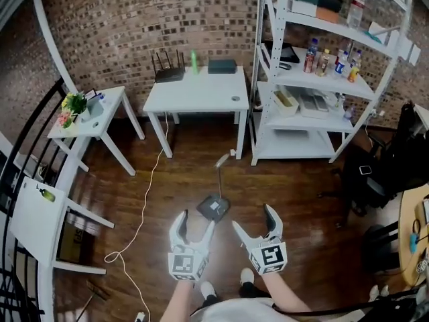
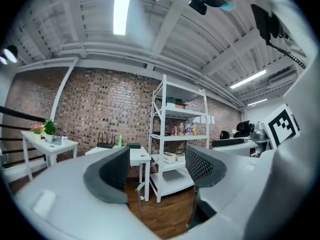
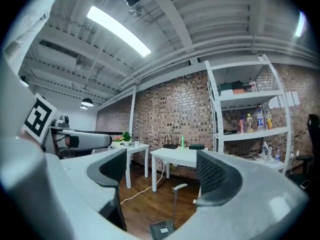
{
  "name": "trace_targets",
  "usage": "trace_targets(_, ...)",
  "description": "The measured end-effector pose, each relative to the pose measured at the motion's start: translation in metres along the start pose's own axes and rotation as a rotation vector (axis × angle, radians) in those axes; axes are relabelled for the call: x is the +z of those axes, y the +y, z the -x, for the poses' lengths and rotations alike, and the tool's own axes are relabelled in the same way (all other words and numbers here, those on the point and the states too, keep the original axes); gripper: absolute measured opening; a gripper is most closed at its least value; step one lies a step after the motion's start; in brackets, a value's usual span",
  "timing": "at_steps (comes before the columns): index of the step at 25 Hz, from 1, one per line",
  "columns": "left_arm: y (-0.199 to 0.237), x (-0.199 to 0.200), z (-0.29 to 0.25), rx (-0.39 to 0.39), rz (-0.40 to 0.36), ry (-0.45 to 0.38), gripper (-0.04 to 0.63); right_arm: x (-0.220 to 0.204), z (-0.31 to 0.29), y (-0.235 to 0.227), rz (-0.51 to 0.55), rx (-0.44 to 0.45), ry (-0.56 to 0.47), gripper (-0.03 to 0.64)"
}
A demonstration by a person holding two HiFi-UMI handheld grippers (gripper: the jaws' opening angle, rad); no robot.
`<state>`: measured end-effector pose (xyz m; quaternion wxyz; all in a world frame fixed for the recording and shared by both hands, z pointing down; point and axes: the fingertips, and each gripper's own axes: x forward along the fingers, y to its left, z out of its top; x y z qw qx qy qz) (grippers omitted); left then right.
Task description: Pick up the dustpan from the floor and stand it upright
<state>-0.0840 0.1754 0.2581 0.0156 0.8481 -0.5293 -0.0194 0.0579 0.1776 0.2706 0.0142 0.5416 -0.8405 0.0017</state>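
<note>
Dustpan [image 1: 213, 208] stands upright near table [image 1: 194, 98] and shelving [image 1: 295, 149]; left tool [image 1: 197, 220] and right tool [image 1: 252, 217] gape empty.

Office (brick wall [image 1: 120, 25], desks [image 1: 198, 89], shelving [image 1: 295, 146])

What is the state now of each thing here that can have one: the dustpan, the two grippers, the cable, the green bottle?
dustpan: standing upright on the floor, handle up, not held.
left gripper: open, nothing between its jaws.
right gripper: open, nothing between its jaws.
white cable: lying loose across the floor.
green bottle: upright on the table.
</note>
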Motion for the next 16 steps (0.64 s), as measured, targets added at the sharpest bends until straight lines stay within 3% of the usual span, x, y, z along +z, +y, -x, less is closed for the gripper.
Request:
trace_targets(3,0.005,0.017,0.027,0.011,-0.048,-0.039,0.333,0.018,-0.001,0.024,0.005,-0.008,-0.030,0.420)
trace_targets(6,0.023,0.024,0.049,0.050,-0.045,-0.069,0.330,0.021,-0.010,0.044,0.004,-0.012,-0.010,0.413)
trace_targets(12,0.046,0.020,0.070,0.111,-0.072,-0.025,0.325,0.028,-0.025,0.076,0.020,0.054,0.030,0.400)
trace_targets(16,0.050,0.005,0.082,0.159,-0.043,0.011,0.318,0.037,-0.028,0.090,0.065,0.113,0.030,0.400)
